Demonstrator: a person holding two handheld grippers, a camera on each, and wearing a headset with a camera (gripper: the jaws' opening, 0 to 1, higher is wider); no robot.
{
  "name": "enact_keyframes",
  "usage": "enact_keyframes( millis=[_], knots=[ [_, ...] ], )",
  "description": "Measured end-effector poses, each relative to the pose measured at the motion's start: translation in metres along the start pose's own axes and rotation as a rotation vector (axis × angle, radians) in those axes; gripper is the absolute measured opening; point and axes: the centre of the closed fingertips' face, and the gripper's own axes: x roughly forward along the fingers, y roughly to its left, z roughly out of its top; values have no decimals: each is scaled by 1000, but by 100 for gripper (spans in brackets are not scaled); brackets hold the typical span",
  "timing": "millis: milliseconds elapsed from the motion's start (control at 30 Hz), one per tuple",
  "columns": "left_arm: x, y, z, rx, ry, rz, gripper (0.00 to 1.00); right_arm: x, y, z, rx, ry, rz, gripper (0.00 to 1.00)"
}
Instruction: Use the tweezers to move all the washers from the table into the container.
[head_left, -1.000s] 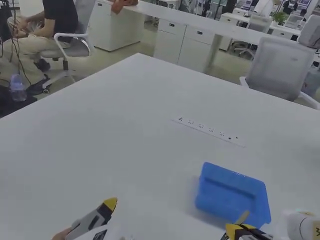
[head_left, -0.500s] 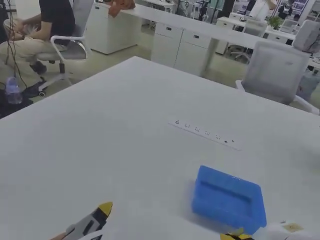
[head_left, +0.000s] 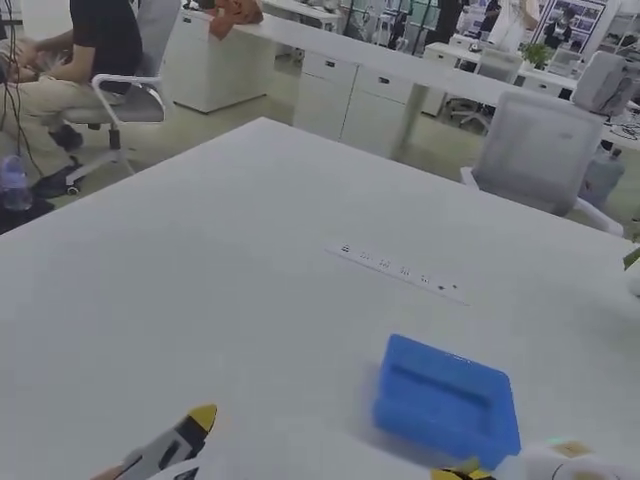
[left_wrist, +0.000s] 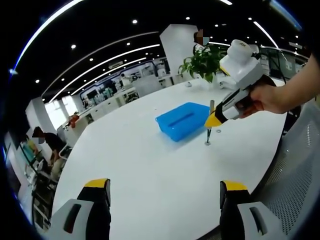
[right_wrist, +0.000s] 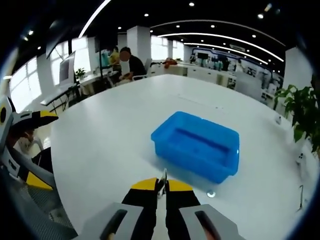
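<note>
the right gripper (right_wrist: 163, 186) is clamping its jaws tight on the tweezers (right_wrist: 164, 175), and the slim tips are poking out just ahead of the yellow pads. seen from the left gripper view, the tweezers are pointing down, with their tips at or just above the white table (right_wrist: 100, 140). one small washer (right_wrist: 211, 193) is lying flat on the table just beside the tips, near the closest corner of the blue container (right_wrist: 190, 157). whether more washers are lying about is too small to tell. the left gripper (left_wrist: 165, 186) is hovering over the near side of the table with its jaws standing wide and holding nothing, well apart from the container.

the washer is looking like a thin, stiff metal ring. it is probably very light and likely to slide on the smooth tabletop. lying flat, it is offering almost no edge to bite on. the surest hold is probably one tweezer tip through the hole and the other outside the rim, pinching across the ring's band. too hard a squeeze is likely to flick it away. the container is open-topped and close by, so the carry is looking short.
</note>
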Motion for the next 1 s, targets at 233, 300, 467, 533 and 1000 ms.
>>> enact_keyframes(
  millis=[233, 300, 467, 533, 1000],
  knots=[
    [-1, -1, 4, -14, -23, -11, 94, 3, -1, 3, -33, 27, 14, 1],
    [-1, -1, 4, -16, -25, -11, 94, 4, 0, 3, -47, 49, 23, 1],
    [-1, -2, 3, -14, -20, -12, 95, 5, -2, 6, -76, 69, 34, 1],
    [-1, -1, 4, -11, -20, -9, 94, 3, -3, 10, -72, 64, 37, 1],
    [0, -4, 2, 0, -12, -19, 95, -20, -25, 47, 85, -37, 29, 0]
  ],
)
